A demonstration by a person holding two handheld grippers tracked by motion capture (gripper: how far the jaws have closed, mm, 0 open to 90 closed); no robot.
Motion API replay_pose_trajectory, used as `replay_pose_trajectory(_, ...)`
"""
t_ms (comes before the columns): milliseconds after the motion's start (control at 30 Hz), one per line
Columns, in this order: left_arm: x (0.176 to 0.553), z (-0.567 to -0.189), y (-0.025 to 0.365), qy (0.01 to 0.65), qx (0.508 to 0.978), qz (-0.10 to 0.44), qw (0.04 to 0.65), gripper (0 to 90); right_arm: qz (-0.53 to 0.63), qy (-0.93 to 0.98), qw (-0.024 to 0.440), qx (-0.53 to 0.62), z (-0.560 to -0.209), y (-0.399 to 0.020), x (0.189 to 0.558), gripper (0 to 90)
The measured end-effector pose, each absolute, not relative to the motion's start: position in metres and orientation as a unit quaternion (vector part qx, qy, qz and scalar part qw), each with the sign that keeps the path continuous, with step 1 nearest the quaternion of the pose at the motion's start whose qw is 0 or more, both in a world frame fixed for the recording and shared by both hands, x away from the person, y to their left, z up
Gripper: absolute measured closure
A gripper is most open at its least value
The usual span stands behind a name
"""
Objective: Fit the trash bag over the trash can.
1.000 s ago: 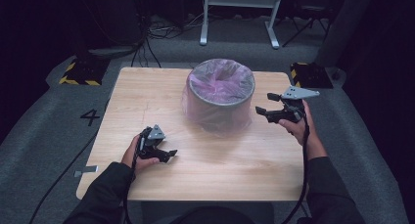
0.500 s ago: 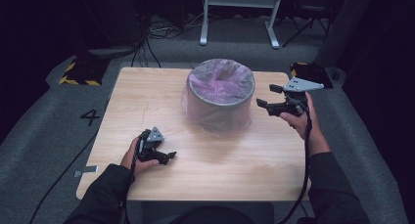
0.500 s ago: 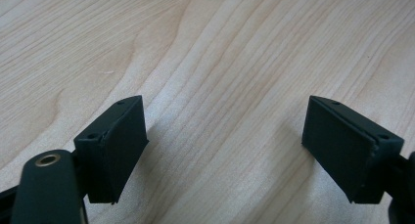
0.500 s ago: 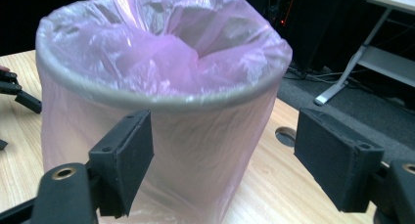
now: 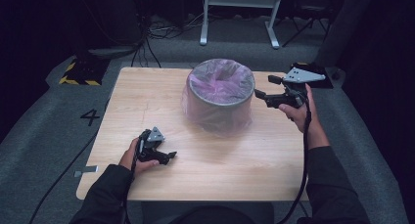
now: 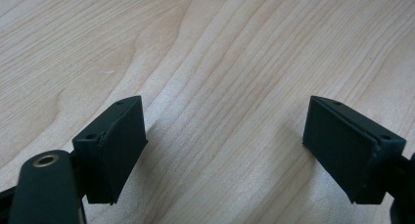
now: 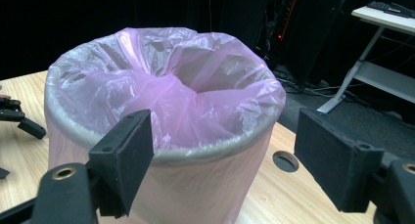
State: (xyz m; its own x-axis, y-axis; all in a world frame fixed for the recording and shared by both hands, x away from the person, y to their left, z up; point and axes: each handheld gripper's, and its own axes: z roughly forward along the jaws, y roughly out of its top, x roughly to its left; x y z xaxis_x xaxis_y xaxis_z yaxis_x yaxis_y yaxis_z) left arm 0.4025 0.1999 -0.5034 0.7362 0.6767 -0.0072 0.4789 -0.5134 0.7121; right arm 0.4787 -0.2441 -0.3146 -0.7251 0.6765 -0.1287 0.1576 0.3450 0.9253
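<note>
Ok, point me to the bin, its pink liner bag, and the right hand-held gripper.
bin (image 5: 222, 102): high view, on its side wall.
pink liner bag (image 7: 188, 94): right gripper view, on the bag's crumpled inside.
right hand-held gripper (image 5: 265, 87): high view, midway between its open jaw tips.

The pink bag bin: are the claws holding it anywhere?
No. The right gripper hangs open beside the bin, apart from it. The left gripper is open over the table.
</note>
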Motion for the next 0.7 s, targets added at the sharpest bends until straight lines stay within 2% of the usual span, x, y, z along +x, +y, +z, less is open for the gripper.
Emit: replay_pose_trajectory(700,0.403,-0.504,0.199,0.352,0.853,0.145,0.356,13.8,0.493,0.787,0.271,0.254,-0.301,-0.221,0.489,21.9)
